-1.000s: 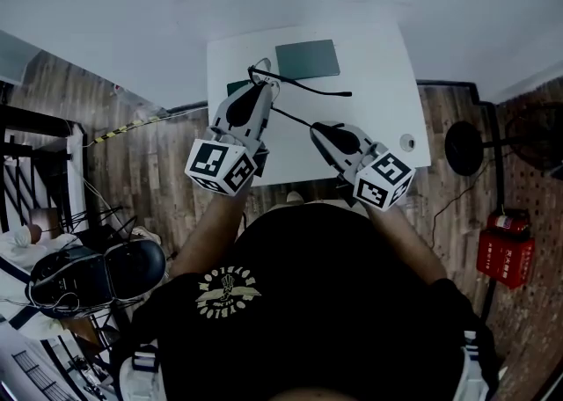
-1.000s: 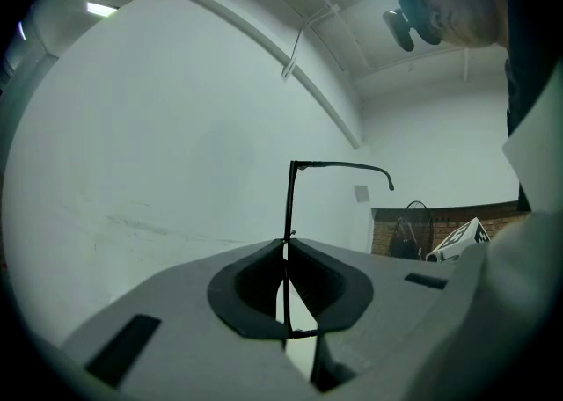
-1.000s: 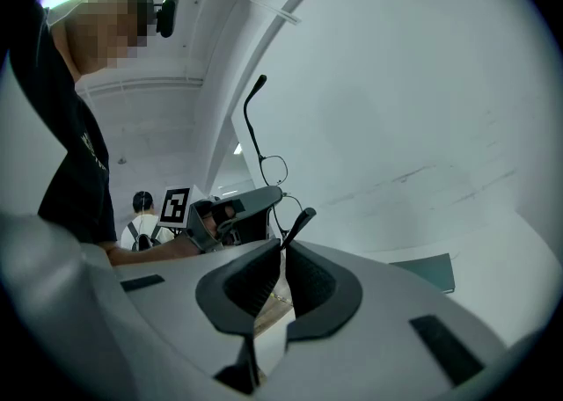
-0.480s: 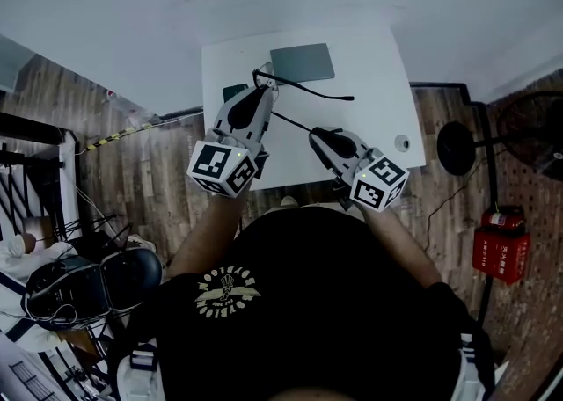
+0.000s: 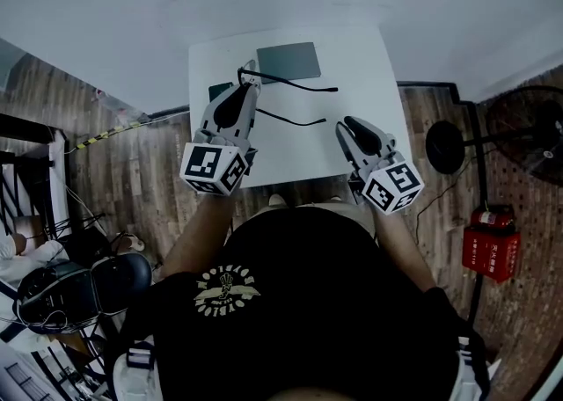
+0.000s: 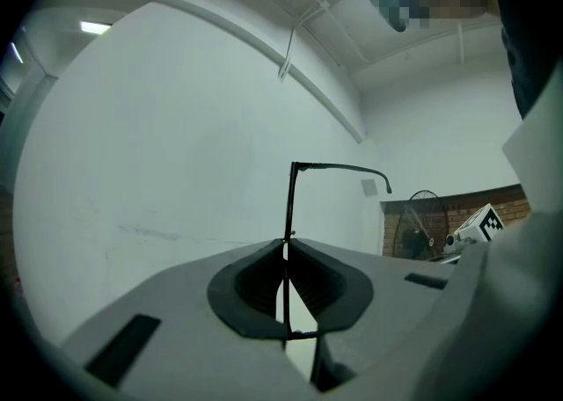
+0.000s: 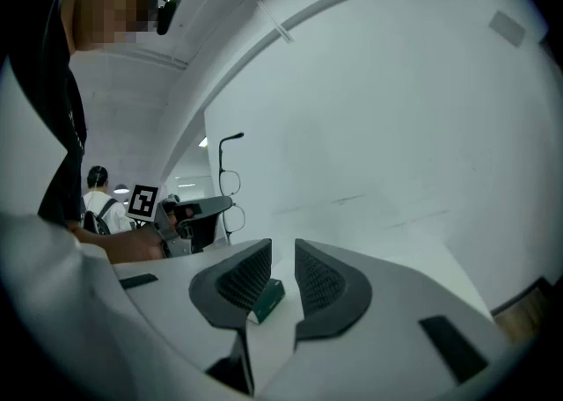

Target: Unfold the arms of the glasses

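Clamping the glasses point(image 6: 289, 201), my left gripper point(image 6: 285, 254) sees them edge-on; head view shows both arms spread. My right gripper point(image 7: 281, 276) has just been opening, empty

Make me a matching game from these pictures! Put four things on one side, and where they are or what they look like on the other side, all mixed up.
Things:
1. left gripper
2. right gripper
3. flat grey-green pad
4. box out past the table's edge

Matches:
A. lying on the white table
B. red
C. shut on the glasses
D. jaws apart, nothing between them

Pairs: 1-C, 2-D, 3-A, 4-B.

The right gripper's jaws have just been opening, and nothing is between them.
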Demonstrator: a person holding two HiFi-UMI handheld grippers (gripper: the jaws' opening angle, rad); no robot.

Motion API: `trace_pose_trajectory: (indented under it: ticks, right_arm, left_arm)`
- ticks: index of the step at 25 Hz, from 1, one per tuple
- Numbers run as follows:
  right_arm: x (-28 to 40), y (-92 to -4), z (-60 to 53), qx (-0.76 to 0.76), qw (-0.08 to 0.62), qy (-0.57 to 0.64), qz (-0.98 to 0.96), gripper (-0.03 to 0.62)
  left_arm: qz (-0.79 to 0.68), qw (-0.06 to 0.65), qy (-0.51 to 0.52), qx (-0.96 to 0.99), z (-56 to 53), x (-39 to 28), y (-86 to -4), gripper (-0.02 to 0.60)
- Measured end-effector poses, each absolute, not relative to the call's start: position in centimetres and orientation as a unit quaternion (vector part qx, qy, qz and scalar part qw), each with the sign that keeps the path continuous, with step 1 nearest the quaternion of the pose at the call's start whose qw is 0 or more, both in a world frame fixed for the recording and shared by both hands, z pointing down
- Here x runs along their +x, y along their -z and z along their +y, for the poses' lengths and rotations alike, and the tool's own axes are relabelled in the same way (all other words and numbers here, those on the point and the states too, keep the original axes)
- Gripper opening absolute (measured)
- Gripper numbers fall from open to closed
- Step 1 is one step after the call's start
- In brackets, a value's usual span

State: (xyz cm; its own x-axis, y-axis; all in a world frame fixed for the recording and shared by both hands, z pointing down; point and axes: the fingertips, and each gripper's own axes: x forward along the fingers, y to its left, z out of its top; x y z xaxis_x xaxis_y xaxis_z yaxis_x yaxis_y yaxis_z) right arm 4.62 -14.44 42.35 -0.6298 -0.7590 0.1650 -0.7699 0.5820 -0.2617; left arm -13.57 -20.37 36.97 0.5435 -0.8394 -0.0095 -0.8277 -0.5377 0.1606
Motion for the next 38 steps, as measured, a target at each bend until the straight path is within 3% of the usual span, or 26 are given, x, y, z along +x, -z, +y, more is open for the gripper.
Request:
trace_pose_trajectory:
  ticks: [9,15,38]
  right_arm:
    - [14.9,-36.8,-15.5,0.496,0.033,-0.048,-0.867,0.004]
    - [18.6,-35.1,-17.1,0.490,0.042,-0.016,-0.871,0.000]
    - [19.3,-33.3,-19.9,0.372,0.021,0.000,-0.928,0.000]
  left_arm:
    - [-0.536,0.051,0.029,0.842,-19.4,-14.3,-36.4,0.021]
    - [-0.569,0.048,0.009,0.821,-18.3,-13.4,-37.5,0.021]
    - [-0.648,0.008,-0.016,0.761,-14.0,-9.7,-34.8,0.021]
